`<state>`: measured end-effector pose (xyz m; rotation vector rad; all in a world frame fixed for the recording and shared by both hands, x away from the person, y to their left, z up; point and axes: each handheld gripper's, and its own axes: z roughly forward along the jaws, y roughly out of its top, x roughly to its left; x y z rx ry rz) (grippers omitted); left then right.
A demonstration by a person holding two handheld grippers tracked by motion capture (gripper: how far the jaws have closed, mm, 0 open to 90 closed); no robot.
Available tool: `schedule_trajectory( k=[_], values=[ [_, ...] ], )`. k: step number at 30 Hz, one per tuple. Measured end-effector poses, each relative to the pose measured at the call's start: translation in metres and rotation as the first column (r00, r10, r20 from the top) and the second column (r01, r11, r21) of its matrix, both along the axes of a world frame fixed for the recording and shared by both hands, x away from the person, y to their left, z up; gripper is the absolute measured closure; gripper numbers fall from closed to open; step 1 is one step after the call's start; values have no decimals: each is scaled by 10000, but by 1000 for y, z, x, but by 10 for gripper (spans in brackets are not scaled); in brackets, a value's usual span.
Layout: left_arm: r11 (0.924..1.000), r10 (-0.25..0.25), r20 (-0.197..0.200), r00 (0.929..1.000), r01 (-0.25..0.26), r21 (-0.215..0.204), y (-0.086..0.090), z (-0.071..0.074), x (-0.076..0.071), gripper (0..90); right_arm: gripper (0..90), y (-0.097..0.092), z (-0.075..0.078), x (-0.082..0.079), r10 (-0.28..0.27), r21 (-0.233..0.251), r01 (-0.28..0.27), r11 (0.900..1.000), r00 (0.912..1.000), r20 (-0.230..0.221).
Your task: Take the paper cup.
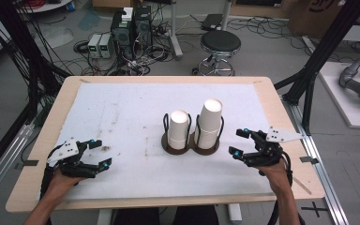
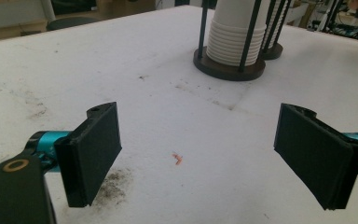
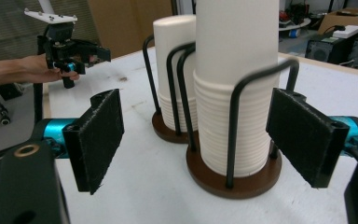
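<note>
White paper cup stacks (image 1: 206, 123) upright in dark wire holder (image 1: 191, 143).

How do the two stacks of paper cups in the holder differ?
The right stack rises higher above the wire holder than the left stack. The right stack lies nearer the right gripper, whose open jaws face it in the right gripper view; the left stack is nearer the left gripper, which is open well off to its side. Both stacks are white, upside down and ringed by black wire on round brown bases.
</note>
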<state>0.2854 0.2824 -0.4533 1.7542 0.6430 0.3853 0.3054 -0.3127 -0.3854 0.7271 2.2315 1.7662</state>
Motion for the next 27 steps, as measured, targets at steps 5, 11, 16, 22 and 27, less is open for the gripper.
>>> schedule_trajectory(
  k=[5,11,16,22,27],
  values=[
    [10000,-17,-13,10000,17,0,0,0,0,145,196,5,35,9,207,-393,-194,9990,9992,336],
    [10000,-4,-15,10000,4,0,0,0,0,145,196,10,76,23,349,-1078,-294,9937,9982,493],
    [10000,-29,-25,10000,29,10,0,0,0,145,196,10,107,36,356,-1445,-274,9891,9979,545],
    [10000,-22,-57,10000,22,-28,0,0,0,145,196,16,133,53,585,-2278,-545,9722,9982,109],
    [10000,-39,-99,9999,39,-24,0,0,1,145,196,28,148,63,764,-3294,-830,9405,9965,-331]
  ],
)
